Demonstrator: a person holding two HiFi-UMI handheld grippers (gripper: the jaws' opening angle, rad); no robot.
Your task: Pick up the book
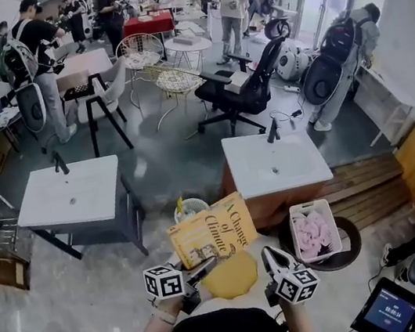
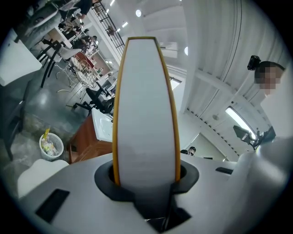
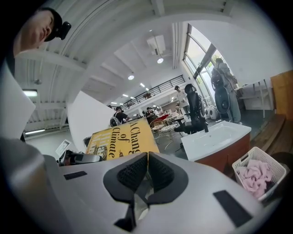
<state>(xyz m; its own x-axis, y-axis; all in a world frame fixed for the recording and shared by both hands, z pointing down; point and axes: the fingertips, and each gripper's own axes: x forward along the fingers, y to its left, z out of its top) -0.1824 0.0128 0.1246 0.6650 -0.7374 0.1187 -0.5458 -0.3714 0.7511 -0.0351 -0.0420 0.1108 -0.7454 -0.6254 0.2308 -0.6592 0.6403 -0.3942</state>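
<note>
The jaws of the left gripper are closed on the book. They stand about half apart, with one pad on each yellow cover and the white page block squeezed between. The left gripper view looks at the book edge-on as it rises straight out of the pads. The jaws of the right gripper are shut together with nothing between them, so it carries none of the load.

In the head view the book is tilted with its front cover towards the camera, and the title "A Change of Climate" is legible. The left gripper holds it by the near edge, at about 7 o'clock on the cover. The right gripper sits at the book's 5 o'clock, near it but apart. A round yellow disc lies at the book's 6 o'clock. The book seems to be lifted off it, though the overlap in that view hides any gap. A wastebasket stands just past the book's 11 o'clock corner. A white basket of pink cloth lies at 3 o'clock.

The book looks moderately thick, stiff while pinched shut, and not fragile. Because it is gripped at one edge, its weight levers against the pads, and the smooth cover could let it pivot or slip. Taking it deeper, or adding the right gripper on the far side, would steady it.
</note>
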